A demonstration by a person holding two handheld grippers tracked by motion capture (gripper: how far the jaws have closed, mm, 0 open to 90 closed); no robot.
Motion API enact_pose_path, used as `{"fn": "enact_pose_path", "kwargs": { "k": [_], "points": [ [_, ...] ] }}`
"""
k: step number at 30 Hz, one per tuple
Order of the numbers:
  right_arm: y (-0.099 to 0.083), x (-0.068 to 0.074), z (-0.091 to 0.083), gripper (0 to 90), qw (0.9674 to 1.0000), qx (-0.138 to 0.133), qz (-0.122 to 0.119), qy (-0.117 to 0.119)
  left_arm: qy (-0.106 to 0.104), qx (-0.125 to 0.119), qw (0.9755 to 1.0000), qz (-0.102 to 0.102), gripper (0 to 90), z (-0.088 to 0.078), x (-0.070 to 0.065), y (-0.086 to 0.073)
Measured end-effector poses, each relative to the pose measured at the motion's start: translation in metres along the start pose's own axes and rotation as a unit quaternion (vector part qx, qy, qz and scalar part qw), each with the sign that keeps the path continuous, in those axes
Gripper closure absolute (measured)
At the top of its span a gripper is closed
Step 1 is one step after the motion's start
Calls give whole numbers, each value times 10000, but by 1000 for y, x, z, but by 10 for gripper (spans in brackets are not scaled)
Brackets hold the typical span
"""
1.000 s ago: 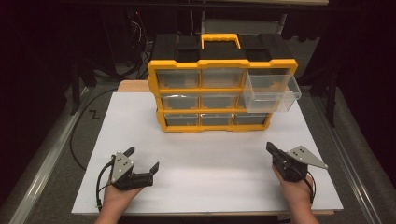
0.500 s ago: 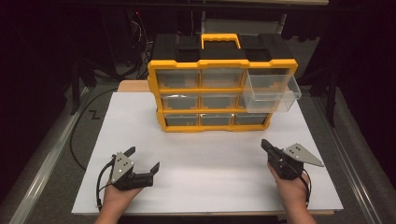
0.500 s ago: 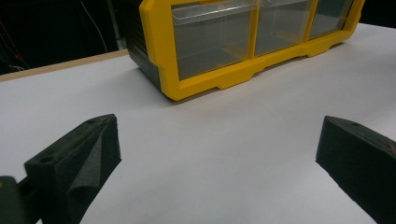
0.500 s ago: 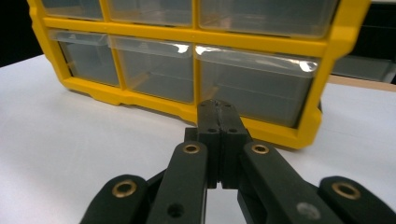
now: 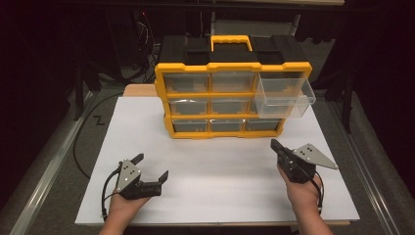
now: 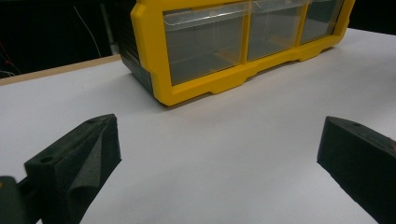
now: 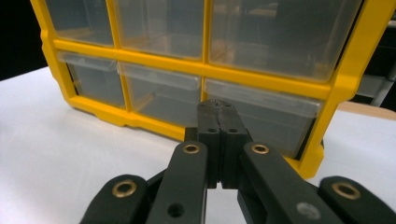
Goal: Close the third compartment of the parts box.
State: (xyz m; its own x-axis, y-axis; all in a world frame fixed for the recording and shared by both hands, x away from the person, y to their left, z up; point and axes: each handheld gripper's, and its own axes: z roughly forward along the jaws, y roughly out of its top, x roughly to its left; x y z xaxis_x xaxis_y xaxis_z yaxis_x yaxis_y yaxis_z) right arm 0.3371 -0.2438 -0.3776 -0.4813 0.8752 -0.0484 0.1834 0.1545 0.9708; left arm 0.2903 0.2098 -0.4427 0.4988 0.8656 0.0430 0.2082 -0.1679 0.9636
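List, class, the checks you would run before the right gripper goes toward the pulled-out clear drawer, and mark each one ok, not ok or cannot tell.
1. Drawer pulled out at the organizer's top right: ok.
2. Drawer empty: cannot tell.
3. Right gripper jaws together, holding nothing: ok for pushing.
4. Left gripper open, apart from the organizer: ok.
5. White tabletop bare between right gripper and organizer: ok.

I see my right gripper (image 7: 218,105), jaws pressed together on nothing, near the yellow plastic organiser's clear drawers (image 7: 261,109).
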Motion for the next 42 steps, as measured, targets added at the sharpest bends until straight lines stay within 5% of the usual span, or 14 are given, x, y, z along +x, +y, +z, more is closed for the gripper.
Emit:
{"fn": "enact_pose_path", "kwargs": {
  "k": [42],
  "points": [
    [92, -6, -20, 900, 9953, -883, -143, -362, 29, -22, 10000, 2, 4, -1, 1, 0]
  ]
}}
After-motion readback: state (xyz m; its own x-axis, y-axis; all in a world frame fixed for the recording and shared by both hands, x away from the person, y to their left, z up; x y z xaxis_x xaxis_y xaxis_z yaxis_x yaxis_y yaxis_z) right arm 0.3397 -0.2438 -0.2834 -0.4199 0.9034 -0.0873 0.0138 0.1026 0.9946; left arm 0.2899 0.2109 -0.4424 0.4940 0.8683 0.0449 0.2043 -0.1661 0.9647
